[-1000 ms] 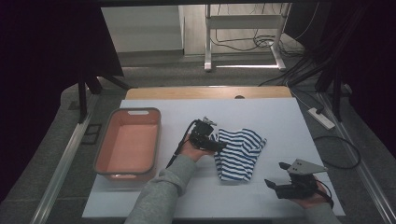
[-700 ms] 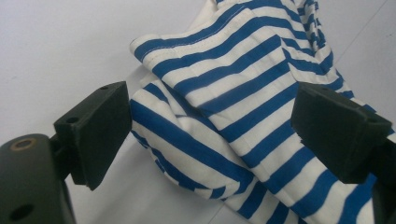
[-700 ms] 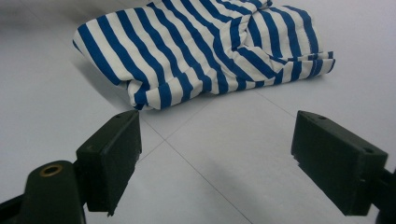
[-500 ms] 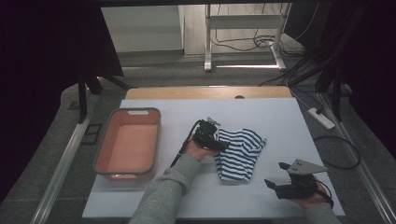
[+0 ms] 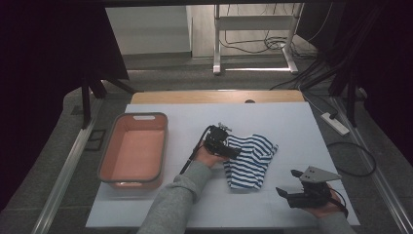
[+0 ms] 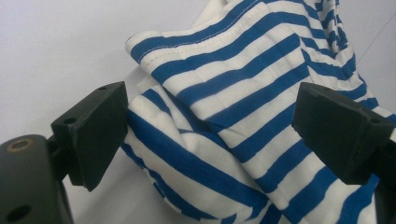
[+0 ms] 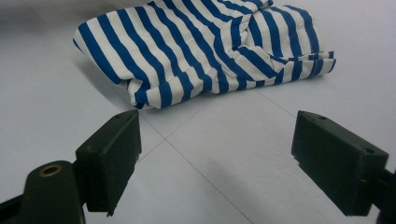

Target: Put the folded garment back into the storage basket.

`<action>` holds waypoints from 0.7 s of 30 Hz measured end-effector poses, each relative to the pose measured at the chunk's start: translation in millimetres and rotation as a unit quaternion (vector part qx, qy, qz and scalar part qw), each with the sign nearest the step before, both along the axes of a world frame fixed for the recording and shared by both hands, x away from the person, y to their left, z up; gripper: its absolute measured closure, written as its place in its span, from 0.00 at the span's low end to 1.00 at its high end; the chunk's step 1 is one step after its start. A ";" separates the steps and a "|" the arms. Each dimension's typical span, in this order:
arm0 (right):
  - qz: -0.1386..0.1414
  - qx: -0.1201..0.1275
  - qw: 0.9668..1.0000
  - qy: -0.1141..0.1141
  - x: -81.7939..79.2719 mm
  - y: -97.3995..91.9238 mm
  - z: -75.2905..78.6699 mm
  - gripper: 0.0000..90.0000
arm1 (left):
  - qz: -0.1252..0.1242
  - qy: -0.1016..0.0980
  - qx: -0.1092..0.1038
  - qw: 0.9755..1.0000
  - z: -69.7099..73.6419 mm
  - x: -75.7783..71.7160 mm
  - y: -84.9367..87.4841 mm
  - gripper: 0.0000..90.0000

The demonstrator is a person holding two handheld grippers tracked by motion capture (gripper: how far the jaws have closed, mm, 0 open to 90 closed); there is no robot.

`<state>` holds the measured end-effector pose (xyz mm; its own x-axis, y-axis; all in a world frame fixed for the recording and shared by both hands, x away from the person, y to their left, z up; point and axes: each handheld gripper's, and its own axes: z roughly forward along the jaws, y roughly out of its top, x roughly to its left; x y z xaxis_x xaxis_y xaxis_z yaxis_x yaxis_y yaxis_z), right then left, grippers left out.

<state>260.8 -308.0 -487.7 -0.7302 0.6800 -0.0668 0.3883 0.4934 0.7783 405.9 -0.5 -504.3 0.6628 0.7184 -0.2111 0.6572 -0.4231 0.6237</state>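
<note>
A blue-and-white striped garment (image 5: 249, 161) lies crumpled near the middle of the white table (image 5: 282, 122). My left gripper (image 5: 234, 152) is at the garment's left edge, open, its jaws spread wide with folds of the striped cloth (image 6: 219, 121) between them. My right gripper (image 5: 285, 193) rests near the table's front right, open, with bare table between its jaws. In the right gripper view the garment (image 7: 205, 51) lies a short way ahead of that gripper (image 7: 215, 158).
A salmon-coloured bin (image 5: 134, 151) with a grey rim stands at the table's left, nothing inside it. A metal stand (image 5: 253, 39) and cables (image 5: 341, 146) are on the floor beyond and right of the table.
The left gripper has edged slightly right, onto the garment's edge. The right gripper has stayed put.
</note>
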 end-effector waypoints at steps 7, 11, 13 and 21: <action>0.000 0.000 1.000 0.000 0.0 -0.1 0.0 0.18 | 0.004 0.006 0.001 1.000 -5.0 3.7 -2.0 0.13; 0.000 0.000 1.000 0.000 -0.1 -0.3 0.1 0.18 | 0.007 0.010 0.006 1.000 -8.7 5.6 -2.9 0.12; 0.000 0.000 1.000 0.000 -0.1 -0.3 0.0 0.18 | 0.007 0.012 0.006 1.000 -9.7 6.5 -3.2 0.12; 0.000 0.000 1.000 0.000 -0.1 -0.3 0.0 0.18 | 0.008 0.022 0.010 1.000 -15.6 8.8 -5.7 0.11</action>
<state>260.6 -308.3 -487.7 -0.7303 0.6798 -0.0672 0.3883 0.4939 0.7780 414.7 -6.3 -519.9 0.6417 0.7331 -0.2254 0.6905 -0.4244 0.5857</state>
